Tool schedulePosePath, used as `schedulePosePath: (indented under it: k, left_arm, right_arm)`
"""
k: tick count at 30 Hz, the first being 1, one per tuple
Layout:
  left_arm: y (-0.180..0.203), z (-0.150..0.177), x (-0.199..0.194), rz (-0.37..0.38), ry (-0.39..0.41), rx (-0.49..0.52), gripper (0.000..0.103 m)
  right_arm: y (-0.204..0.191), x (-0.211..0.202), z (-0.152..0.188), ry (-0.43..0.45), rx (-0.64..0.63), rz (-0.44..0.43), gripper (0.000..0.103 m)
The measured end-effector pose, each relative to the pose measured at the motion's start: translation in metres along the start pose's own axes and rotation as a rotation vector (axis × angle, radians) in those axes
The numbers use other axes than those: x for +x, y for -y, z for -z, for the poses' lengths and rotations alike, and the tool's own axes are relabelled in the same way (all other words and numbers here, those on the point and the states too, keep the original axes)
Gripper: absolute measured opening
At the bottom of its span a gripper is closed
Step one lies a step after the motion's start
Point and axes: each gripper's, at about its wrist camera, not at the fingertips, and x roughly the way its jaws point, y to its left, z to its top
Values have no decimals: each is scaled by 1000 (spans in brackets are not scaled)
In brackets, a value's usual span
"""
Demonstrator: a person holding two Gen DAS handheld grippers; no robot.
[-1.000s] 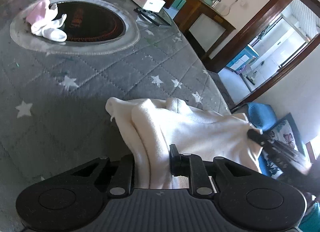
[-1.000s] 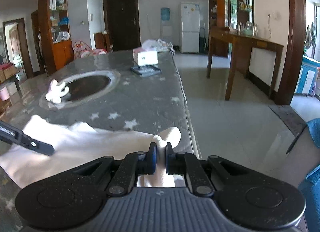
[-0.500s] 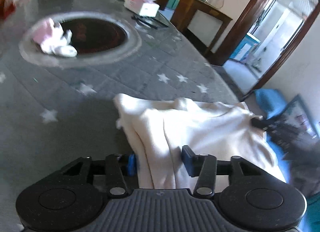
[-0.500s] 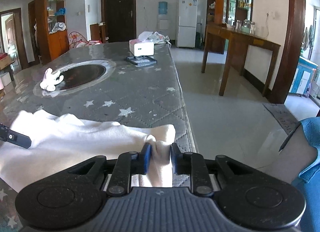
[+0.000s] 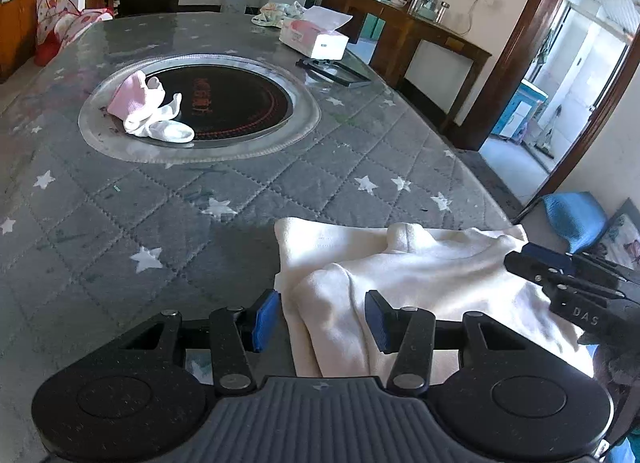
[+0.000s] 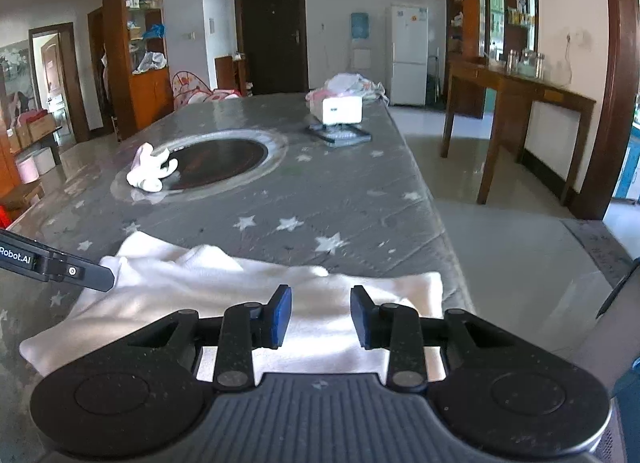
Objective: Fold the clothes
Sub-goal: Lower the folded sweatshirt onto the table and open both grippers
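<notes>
A cream-white garment (image 5: 420, 275) lies folded along the near edge of the grey star-quilted table (image 5: 200, 199). My left gripper (image 5: 320, 317) hovers open over its left end, blue pads apart with a fold of cloth lying loosely between them. In the right wrist view the same garment (image 6: 224, 287) stretches across the table's near right corner. My right gripper (image 6: 320, 317) is open above it, fingers spread and holding nothing. The other gripper's tip shows in each view, the right one (image 5: 568, 283) at the garment's right end and the left one (image 6: 60, 269) at its left end.
A round dark cooktop (image 5: 236, 99) is set in the table's middle, with pink and white socks (image 5: 152, 113) on its rim. Farther back sit a tissue box (image 5: 312, 39) and a dark tray (image 5: 340, 71). The table edge (image 6: 452, 255) drops to tiled floor; a wooden side table (image 6: 516, 103) stands beyond.
Both grippers were shut on the garment one second ago. Both have opened and let the cloth drop flat on the table, and the left view has tilted up.
</notes>
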Motion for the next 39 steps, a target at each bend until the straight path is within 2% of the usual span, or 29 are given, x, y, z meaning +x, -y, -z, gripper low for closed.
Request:
schedulePosePath:
  k: [5, 11, 13, 21, 27, 29, 35, 39]
  left_arm:
    - [0, -1, 8, -24, -1, 2, 51]
    - [1, -1, 2, -35, 10, -5, 52]
    - [5, 0, -5, -35, 30, 13, 52]
    - [25, 11, -28, -32, 94, 99, 54]
    - [34, 21, -29, -3, 80, 128, 54]
    - [37, 25, -29, 3, 75, 142, 54]
    - [41, 37, -23, -10, 49, 175, 55]
    - [39, 40, -20, -16, 39, 177, 57]
  right_arm:
    - [2, 15, 6, -28, 17, 4, 41]
    - [0, 16, 6, -23, 6, 9, 45]
    - [-3, 15, 4, -19, -8, 5, 49]
    - [-12, 31, -2, -40, -34, 14, 53]
    - [-14, 21, -6, -14, -32, -1, 54]
    - [-18, 22, -9, -11, -52, -7, 57]
    - [-27, 42, -11, -42, -94, 12, 65]
    - [-29, 41, -13, -38, -104, 21, 65]
